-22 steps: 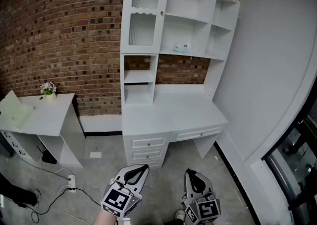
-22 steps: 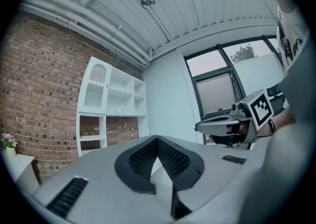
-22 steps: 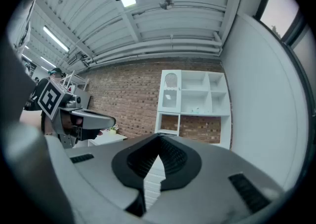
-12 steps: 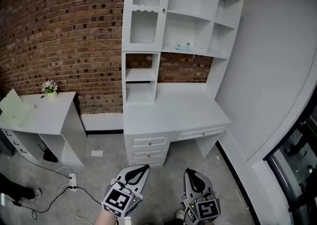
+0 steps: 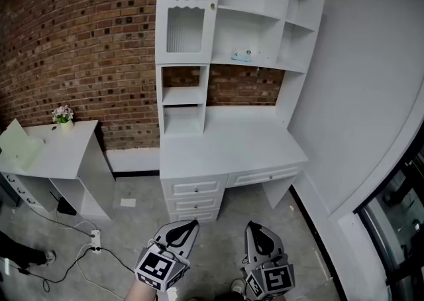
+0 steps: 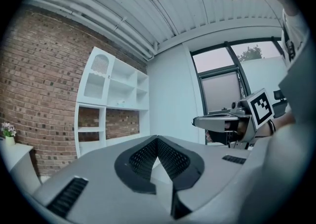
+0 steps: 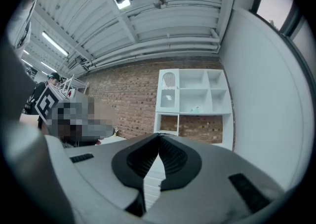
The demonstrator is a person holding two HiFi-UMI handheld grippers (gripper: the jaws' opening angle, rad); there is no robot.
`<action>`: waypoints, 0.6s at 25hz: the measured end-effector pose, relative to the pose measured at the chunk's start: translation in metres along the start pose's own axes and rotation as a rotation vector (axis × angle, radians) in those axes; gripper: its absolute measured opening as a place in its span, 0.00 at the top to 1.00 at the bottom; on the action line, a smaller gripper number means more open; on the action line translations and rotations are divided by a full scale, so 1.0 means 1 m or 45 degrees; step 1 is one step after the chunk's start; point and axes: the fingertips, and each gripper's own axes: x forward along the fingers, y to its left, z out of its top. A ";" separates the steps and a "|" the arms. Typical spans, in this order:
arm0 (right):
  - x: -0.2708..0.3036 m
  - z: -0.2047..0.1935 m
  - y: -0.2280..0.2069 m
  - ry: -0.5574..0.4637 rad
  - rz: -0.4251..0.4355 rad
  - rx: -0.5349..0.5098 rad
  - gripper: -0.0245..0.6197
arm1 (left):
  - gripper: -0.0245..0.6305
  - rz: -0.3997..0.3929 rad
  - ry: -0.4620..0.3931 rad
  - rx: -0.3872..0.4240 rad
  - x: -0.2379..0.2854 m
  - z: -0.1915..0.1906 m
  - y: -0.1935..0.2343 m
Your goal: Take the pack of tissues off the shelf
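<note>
The pack of tissues (image 5: 242, 55) is a small pale blue-white packet lying on a middle shelf of the white desk hutch (image 5: 291, 48) against the brick wall. In the right gripper view the pack (image 7: 196, 109) is a tiny shape on that shelf, far off. Both grippers hang low at the bottom of the head view, well short of the desk and above the floor. My left gripper (image 5: 192, 225) has its jaws together with nothing between them, and my right gripper (image 5: 252, 226) is the same. The left gripper (image 6: 157, 139) and the right gripper (image 7: 159, 135) both point toward the hutch.
The white desk (image 5: 232, 150) has drawers (image 5: 195, 190) below its top. A white side table (image 5: 56, 154) with a small flower pot (image 5: 63, 115) stands at the left. A power strip (image 5: 95, 240) and cables lie on the grey floor. A white wall (image 5: 358, 94) runs along the right.
The head view has shifted a little, so the desk and hutch sit slightly further left and higher in the picture. Both grippers keep the same place and stay shut.
</note>
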 end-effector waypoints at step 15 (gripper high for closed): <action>0.065 -0.011 -0.140 -0.019 0.132 0.004 0.95 | 0.94 0.190 0.025 -0.079 0.132 0.004 -0.005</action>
